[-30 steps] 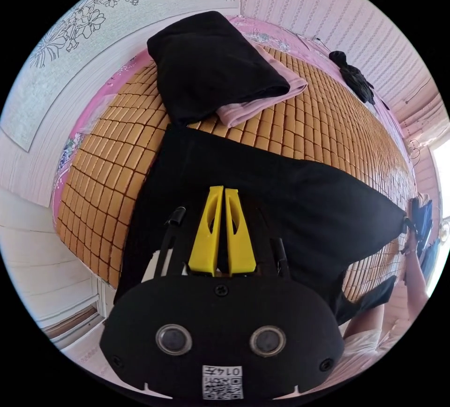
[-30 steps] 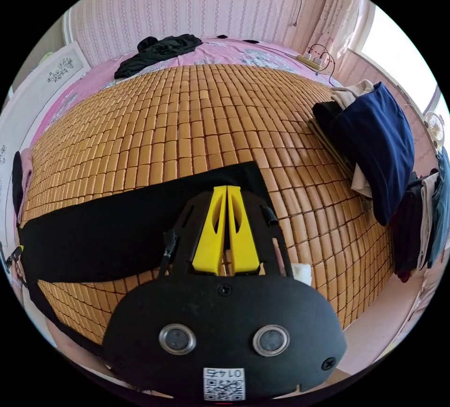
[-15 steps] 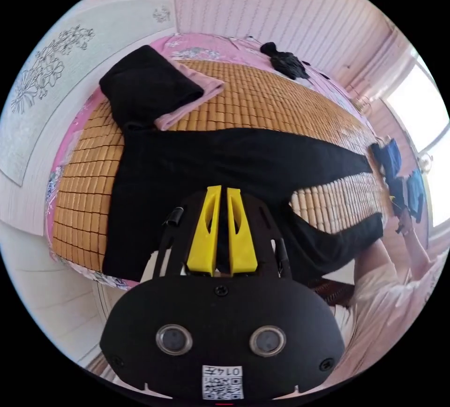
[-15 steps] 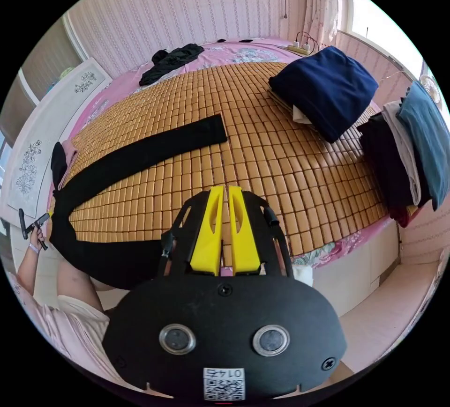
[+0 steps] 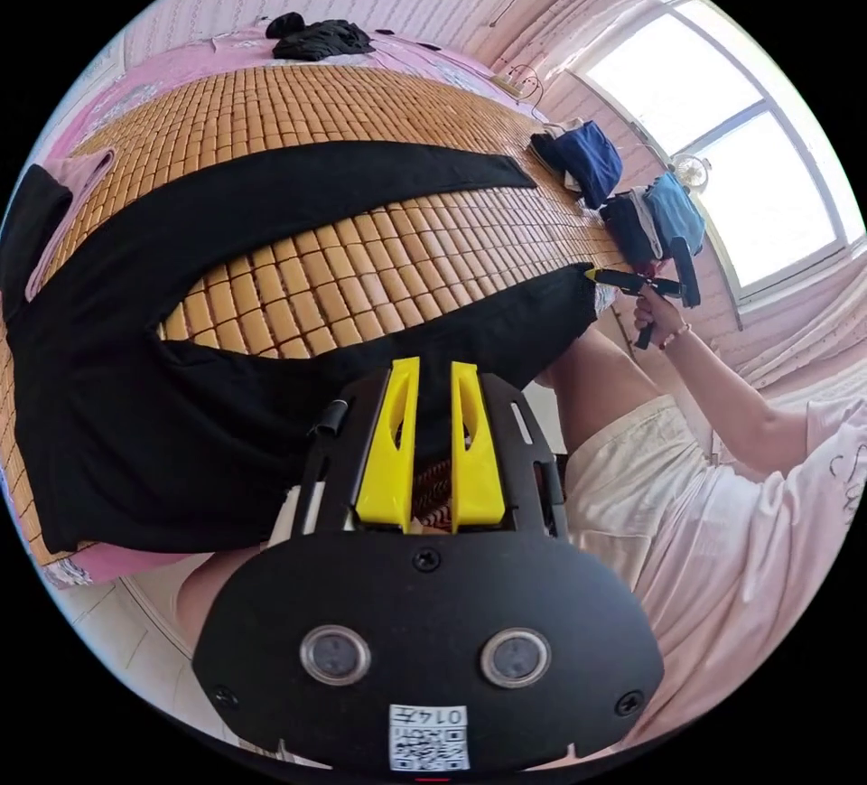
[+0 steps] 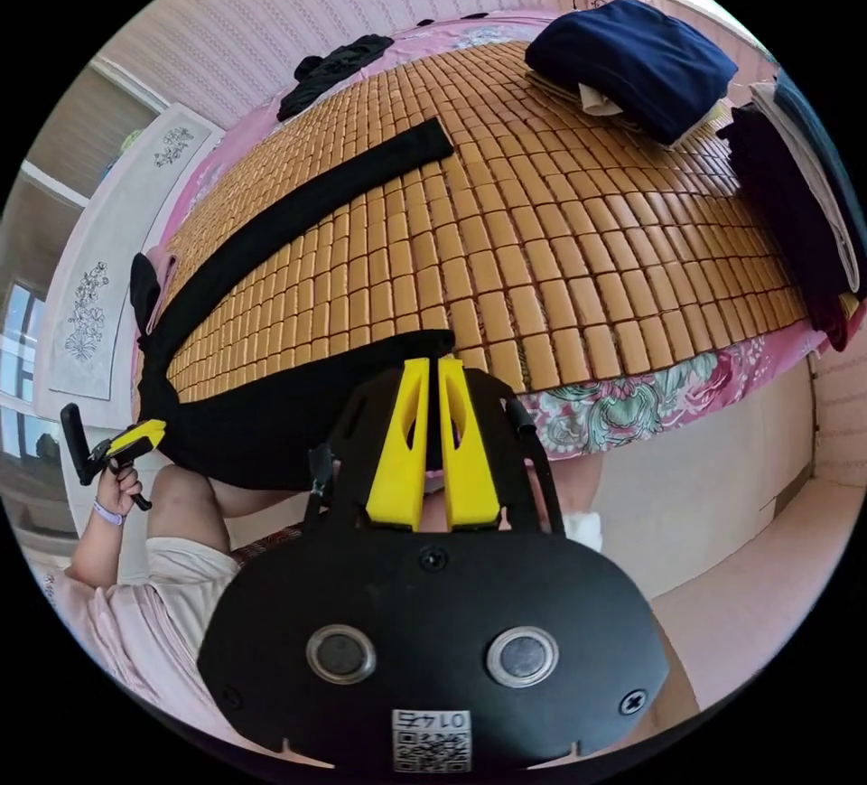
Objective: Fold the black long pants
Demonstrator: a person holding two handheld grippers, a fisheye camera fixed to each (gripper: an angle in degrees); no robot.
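The black long pants [image 5: 135, 424] lie spread on the bamboo mat [image 5: 361, 261], their legs in a V. The far leg [image 6: 316, 198] rests flat across the mat. The near leg [image 5: 470, 333] runs along the bed's front edge. My left gripper [image 5: 432, 367] is open, a clear gap between its yellow jaws, just off the waist [image 6: 208, 424]; in the right gripper view the left gripper [image 6: 144, 434] sits beside that waist. My right gripper [image 6: 434, 362] has its jaws nearly together on the near leg's hem, and the left gripper view shows the right gripper [image 5: 591, 275] tip at that hem.
A folded navy stack [image 6: 632, 62] and more stacked clothes [image 6: 795, 216] sit on the mat's far end. A crumpled dark garment [image 6: 334, 67] lies at the back. A folded black-and-pink pile [image 5: 27, 216] lies beside the waist. The person [image 5: 722, 505] stands at the bed's front edge.
Both cameras pulled back from the bed. The left jaws spread apart and let go of the waist. The right gripper left the far leg on the mat and took the near leg's hem.
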